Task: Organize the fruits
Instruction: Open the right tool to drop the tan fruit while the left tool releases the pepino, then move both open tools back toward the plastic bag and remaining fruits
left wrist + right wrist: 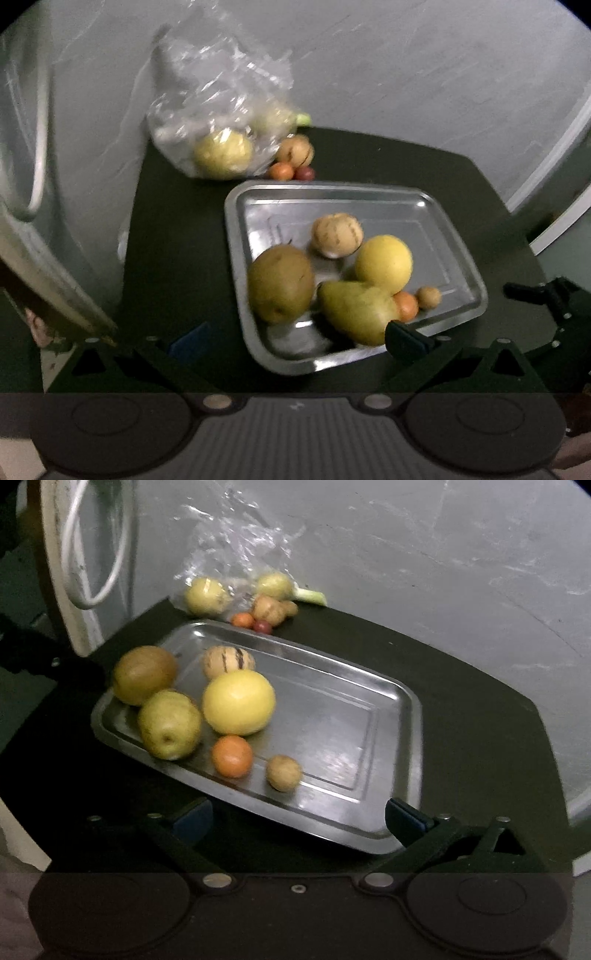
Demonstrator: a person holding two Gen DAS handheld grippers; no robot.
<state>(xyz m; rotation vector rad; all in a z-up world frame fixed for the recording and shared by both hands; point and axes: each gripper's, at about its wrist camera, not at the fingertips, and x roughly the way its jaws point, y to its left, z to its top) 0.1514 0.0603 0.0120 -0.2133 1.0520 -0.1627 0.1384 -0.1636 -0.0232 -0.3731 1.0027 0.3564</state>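
Right wrist: tray [391, 716] before open right gripper [299, 821].

Dim grey wall [424, 554], perhaps scuffed.

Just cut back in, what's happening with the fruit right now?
Fruit is being sorted onto a metal tray on a dark table. Six pieces already sit in the tray, among them a big yellow fruit, a pear and a small orange. More fruit waits by a clear plastic bag behind it. The left gripper and right gripper are both open, holding nothing.
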